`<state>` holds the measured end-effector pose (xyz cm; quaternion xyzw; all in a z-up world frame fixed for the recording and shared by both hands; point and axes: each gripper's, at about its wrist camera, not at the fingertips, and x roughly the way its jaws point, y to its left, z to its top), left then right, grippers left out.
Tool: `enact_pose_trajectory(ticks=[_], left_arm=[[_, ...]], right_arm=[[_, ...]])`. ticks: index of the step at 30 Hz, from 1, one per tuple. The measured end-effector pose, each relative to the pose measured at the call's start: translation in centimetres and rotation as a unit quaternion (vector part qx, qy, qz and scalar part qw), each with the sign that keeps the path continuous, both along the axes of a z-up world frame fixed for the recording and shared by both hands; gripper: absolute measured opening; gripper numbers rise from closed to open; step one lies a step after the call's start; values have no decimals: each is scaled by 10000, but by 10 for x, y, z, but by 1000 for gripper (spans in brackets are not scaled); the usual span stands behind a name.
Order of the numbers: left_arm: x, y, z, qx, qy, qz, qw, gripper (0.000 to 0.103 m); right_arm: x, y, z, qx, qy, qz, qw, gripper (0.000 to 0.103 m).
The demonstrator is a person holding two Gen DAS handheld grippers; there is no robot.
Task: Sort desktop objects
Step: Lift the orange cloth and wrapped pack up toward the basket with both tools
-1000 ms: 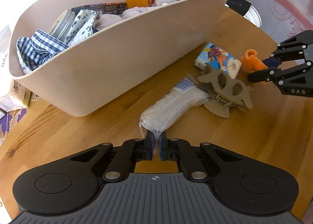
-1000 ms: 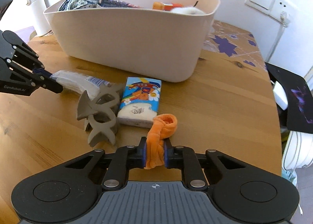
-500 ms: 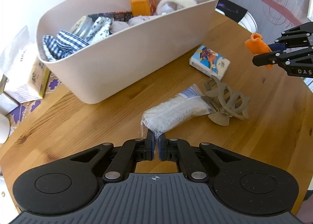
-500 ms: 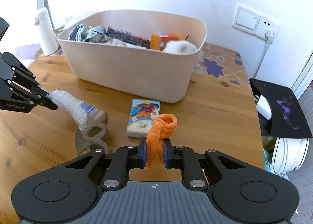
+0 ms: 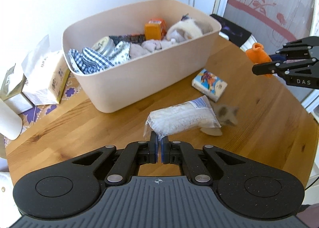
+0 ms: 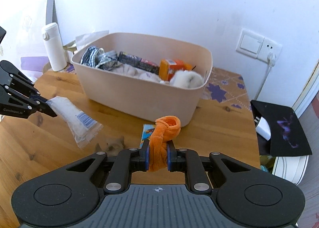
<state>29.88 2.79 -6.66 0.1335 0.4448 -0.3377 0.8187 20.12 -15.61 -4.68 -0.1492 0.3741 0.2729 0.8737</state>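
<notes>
Your left gripper is clamped on the near corner of the clear plastic packet of white pads, and the packet hangs clear of the round wooden table, its blue-printed end pointing far and to the right. From the right wrist camera you can see that same packet slanting down off the left fingertips, in the air above the tabletop.

Your right gripper is pinched tight on the fuzzy orange rolled sock, whose rolled cuff stands up above the pads. In the left view the sock rides high at the right, well above the table and to the right of the bin.

The beige oval plastic bin sits at the far middle of the table, already loaded: a blue-and-white checked cloth at its left end, a round metal tin beside that, an orange box at the far side, and a white fluffy toy at the right end.

Still down on the wood: the cartoon-printed pocket tissue pack, just right of the bin, and a blurred grey-brown hair claw clip, partly behind the lifted packet.

A white tissue box stands left of the bin, and a white flask at the far left.
</notes>
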Motion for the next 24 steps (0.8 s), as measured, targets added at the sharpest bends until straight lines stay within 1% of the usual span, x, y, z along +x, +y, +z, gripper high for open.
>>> enact_pose_trajectory(ticks=[5,12,18,24], left_arm=[[-1,3,15,-136,-89,60,9998,2],[10,5,46,-354,-381,252,9983,2],[36,0,77,-550,-718,485,9947,2],[68,-15,88,-623,-893,876,9902,2]], right_arm=[[0,-3,11,45,-136,-35,9999,15],[10,-7,39,167,-475,0,9987,15],[32,-4,61,248,-789,87,9965,15],[61,7,69,270,-957,206,9948,15]])
